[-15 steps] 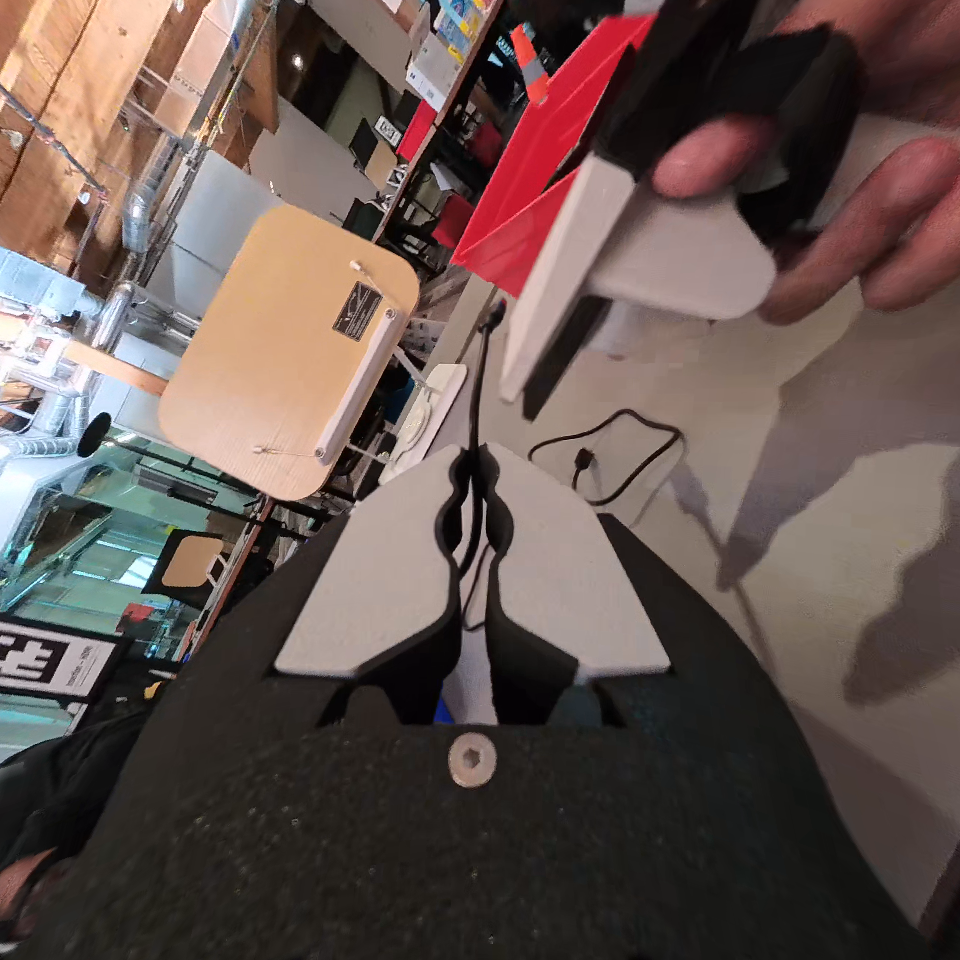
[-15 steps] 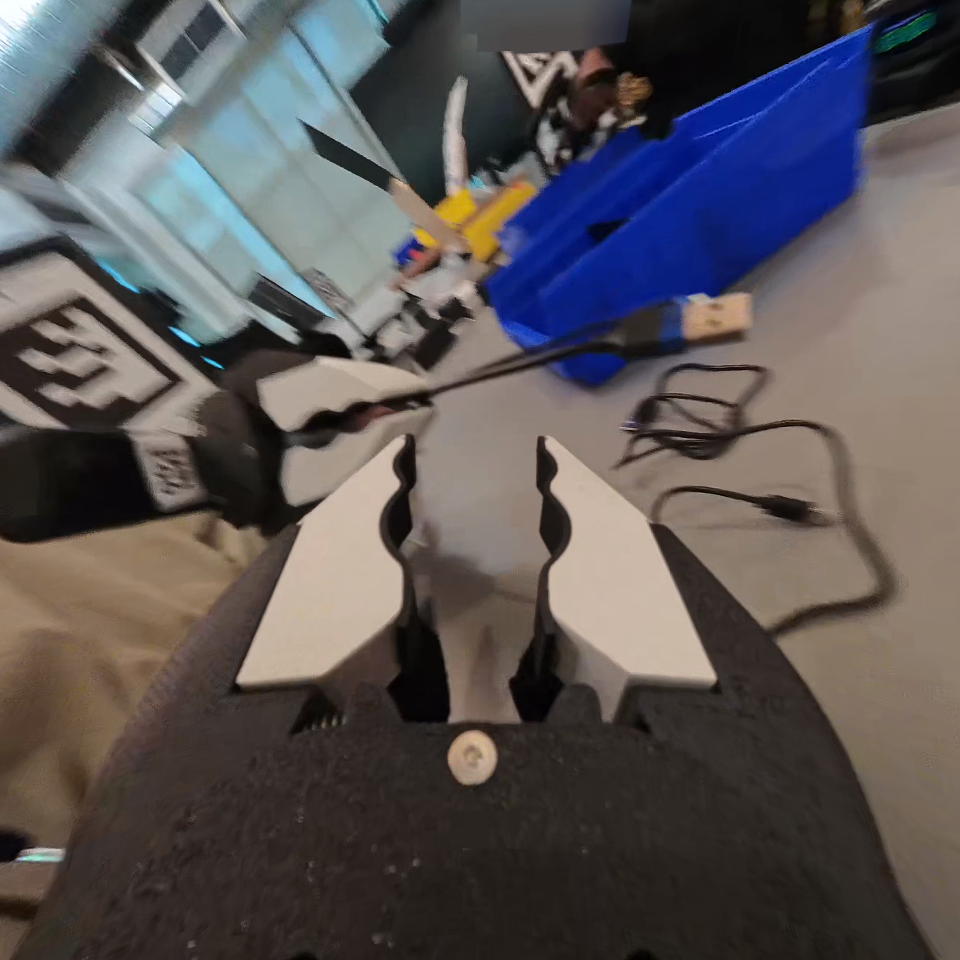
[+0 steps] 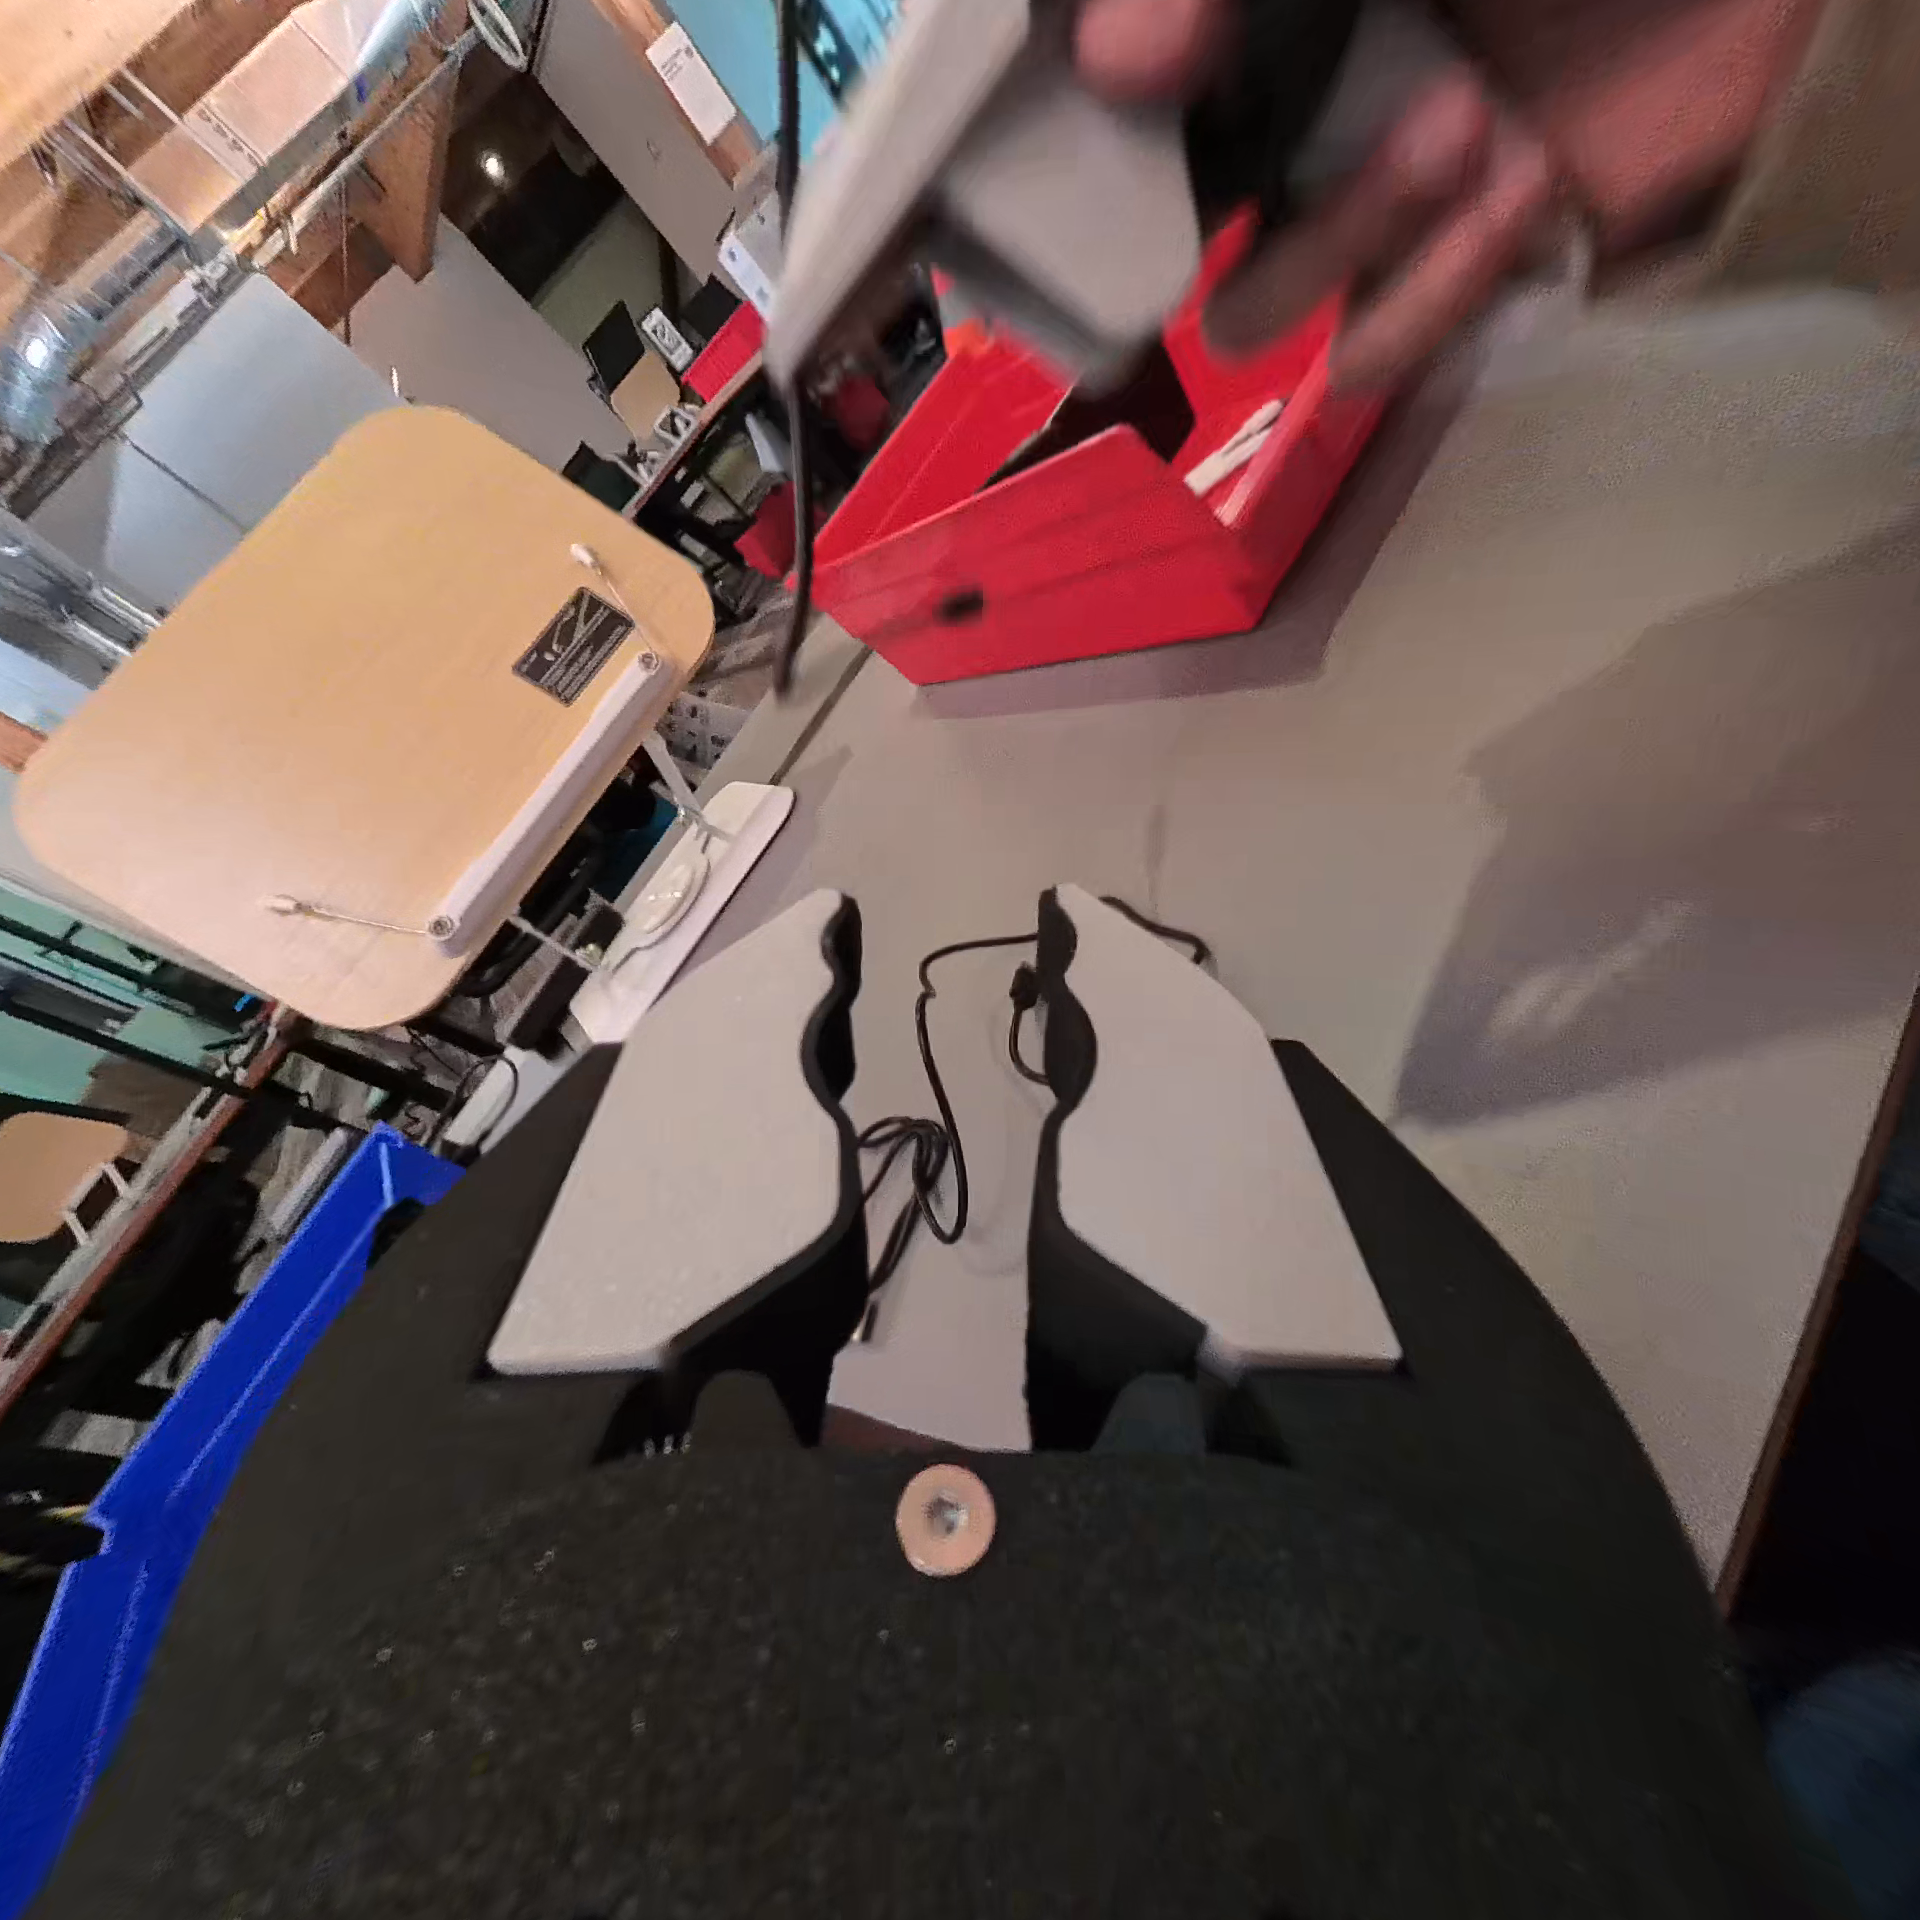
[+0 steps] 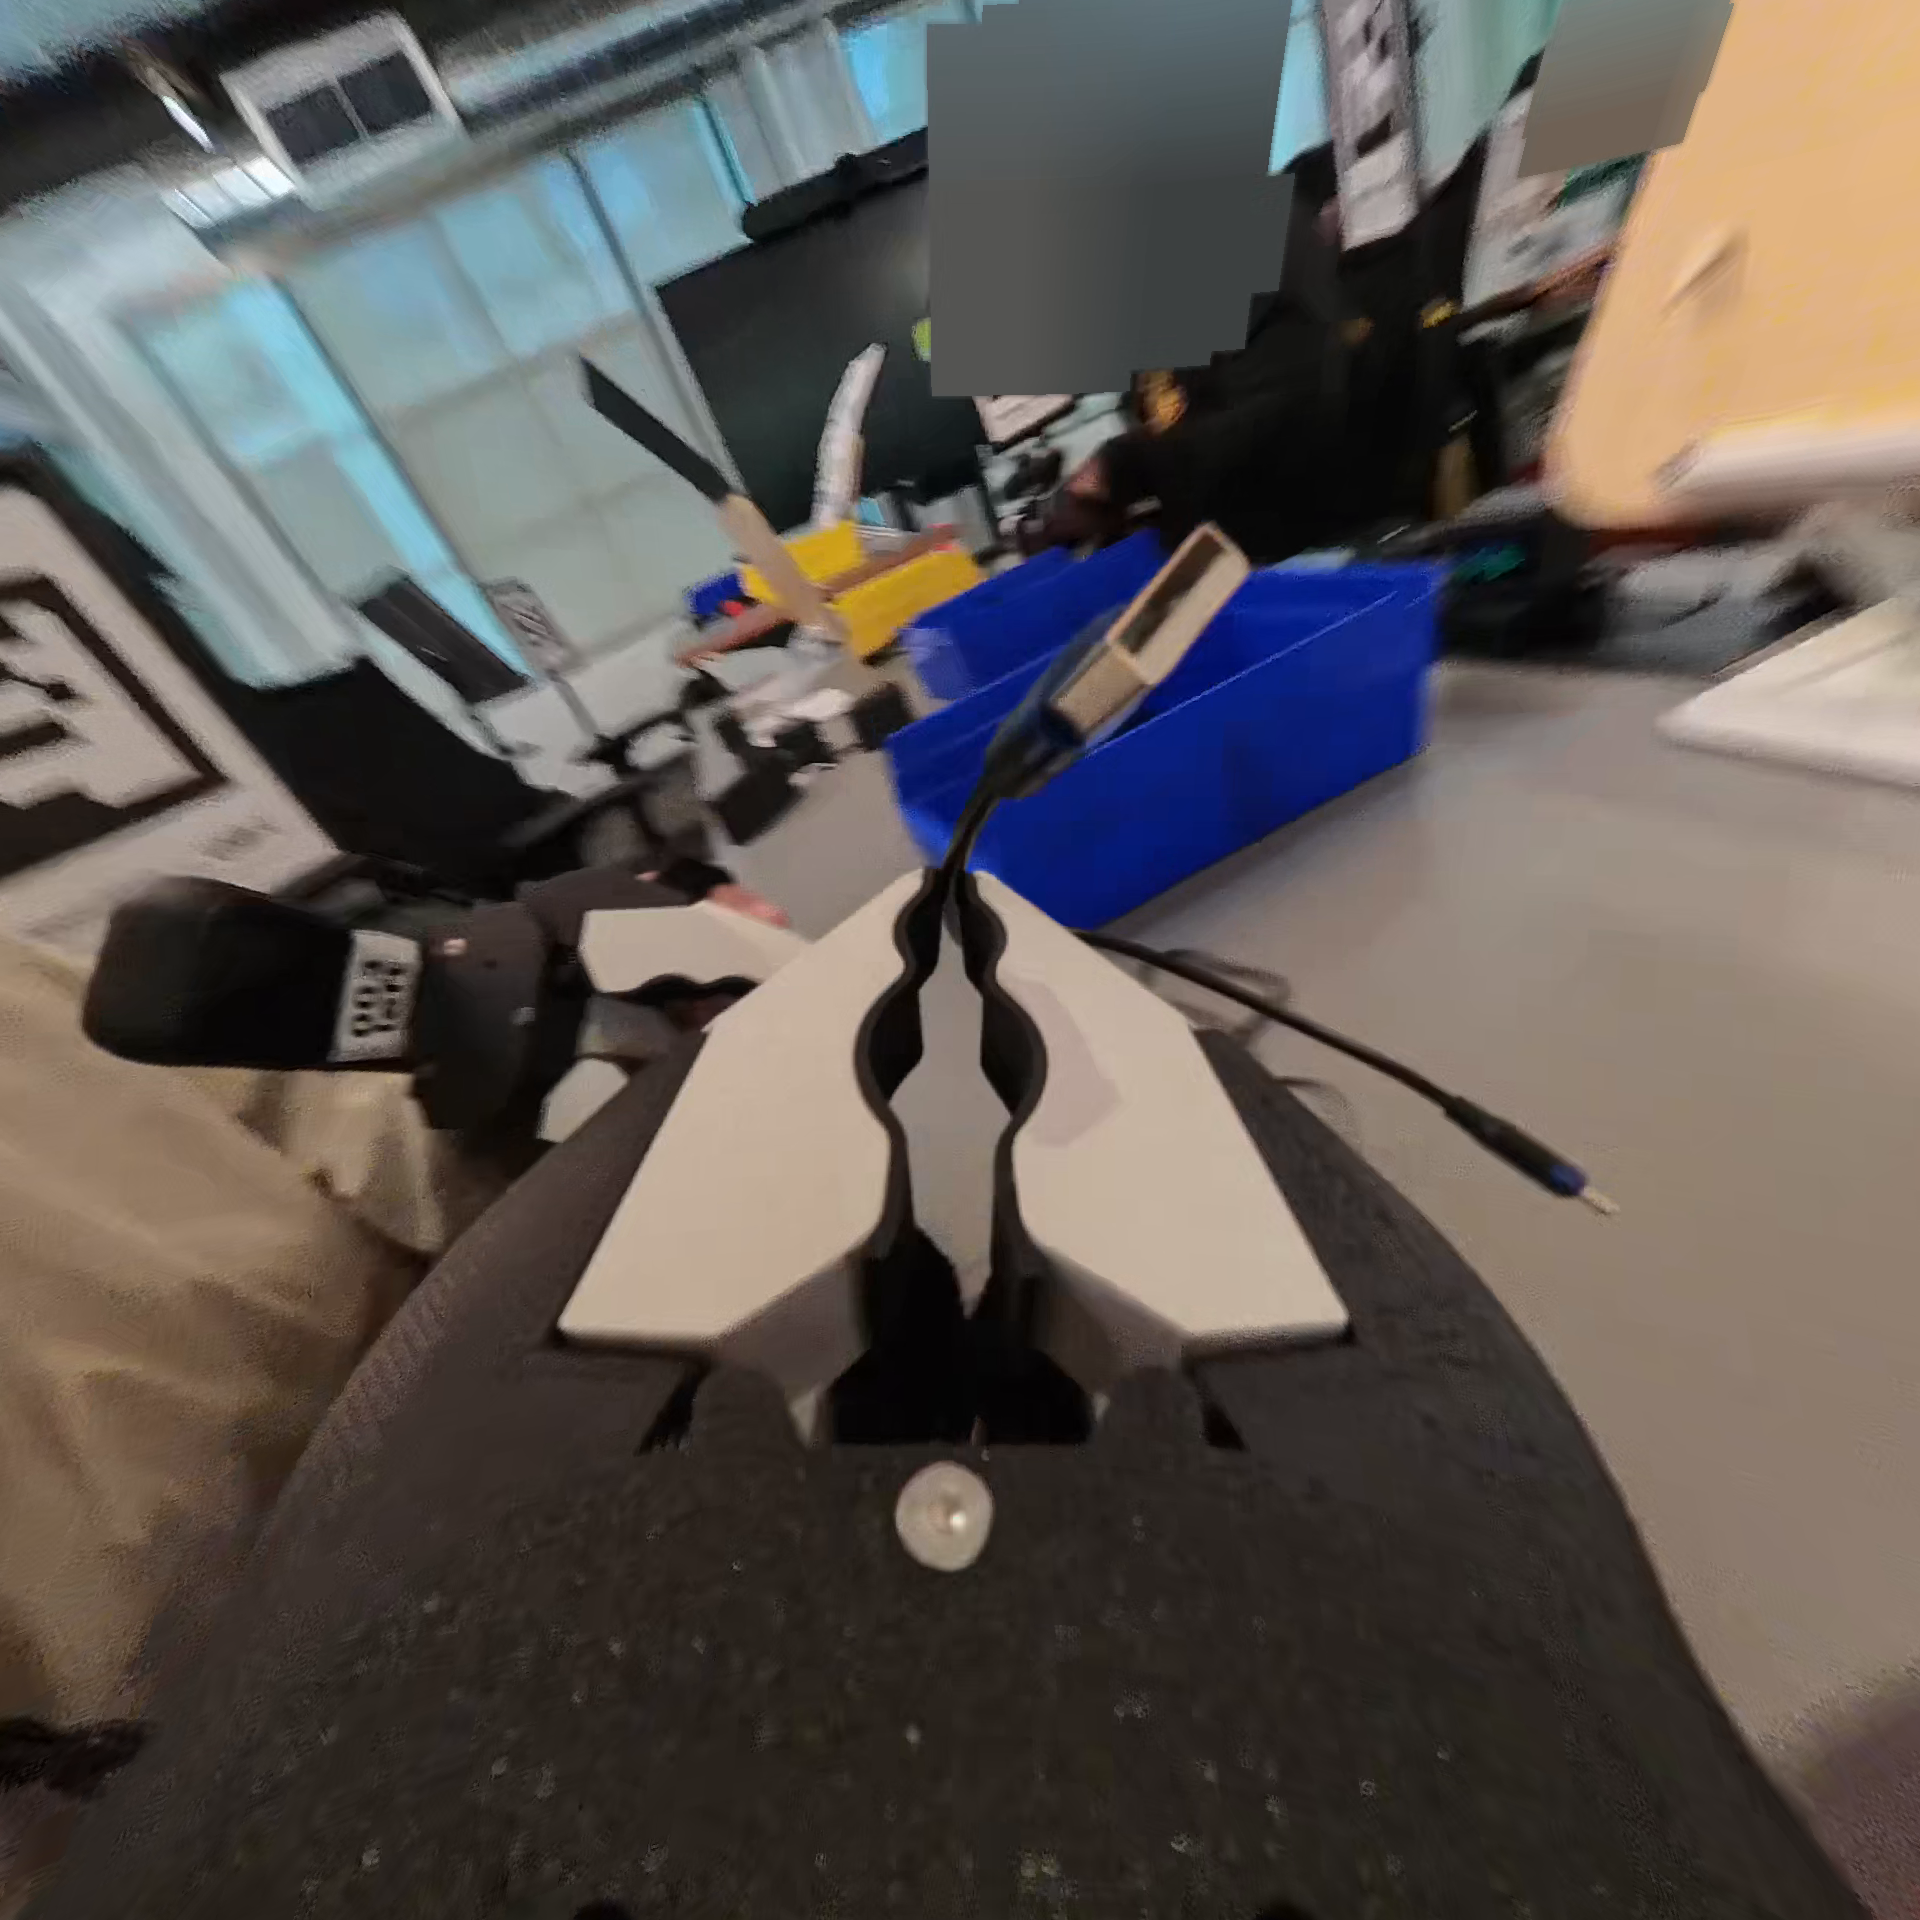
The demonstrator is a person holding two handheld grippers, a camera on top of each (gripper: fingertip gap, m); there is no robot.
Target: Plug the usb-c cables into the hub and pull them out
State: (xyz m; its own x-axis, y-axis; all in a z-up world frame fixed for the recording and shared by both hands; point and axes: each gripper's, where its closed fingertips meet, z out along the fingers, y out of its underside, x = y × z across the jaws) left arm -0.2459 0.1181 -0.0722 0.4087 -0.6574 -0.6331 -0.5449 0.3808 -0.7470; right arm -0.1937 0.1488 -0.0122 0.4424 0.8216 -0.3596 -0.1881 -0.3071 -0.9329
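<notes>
The right gripper (image 4: pixel 951 894) has its jaws pinched shut on the hub's thin lead (image 4: pixel 971 821); the hub (image 4: pixel 1148 639) dangles beyond, above the table (image 4: pixel 1558 987); it may swing or slip, since the grip is only on cord; the left gripper (image 3: pixel 948 920) stands open over loose cables (image 3: pixel 935 1101); beyond lies a blue bin (image 4: pixel 1195 769).

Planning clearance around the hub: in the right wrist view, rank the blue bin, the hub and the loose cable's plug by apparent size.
1. blue bin
2. hub, which hangs nearer the camera, so its true size against the bin is unsure
3. loose cable's plug
</notes>
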